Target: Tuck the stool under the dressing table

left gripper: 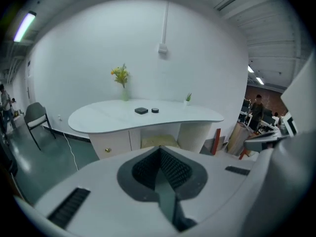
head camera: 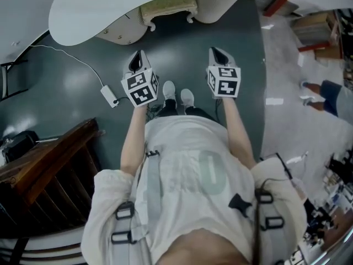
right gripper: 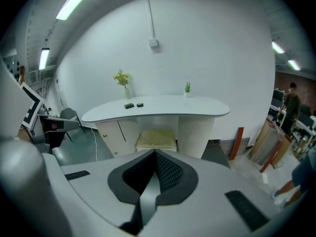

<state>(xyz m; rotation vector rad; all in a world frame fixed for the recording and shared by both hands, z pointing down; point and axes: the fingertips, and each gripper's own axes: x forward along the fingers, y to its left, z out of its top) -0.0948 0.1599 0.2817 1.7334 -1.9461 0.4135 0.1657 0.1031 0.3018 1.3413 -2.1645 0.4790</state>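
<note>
Standing back from the table (head camera: 83, 16), a person held both grippers out in front, the left gripper (head camera: 137, 59) and the right gripper (head camera: 217, 54) each with jaws closed together on nothing. The stool (head camera: 168, 6) sat in the gap under the tabletop, between the drawer unit and the ribbed pedestal, its cushion partly showing, well apart from the fingers and ahead of them. A vase of yellow flowers (left gripper: 121, 80) and two small dark items (left gripper: 141, 110) stood on the table, and a white cable (head camera: 71, 59) trailed across the floor
</note>
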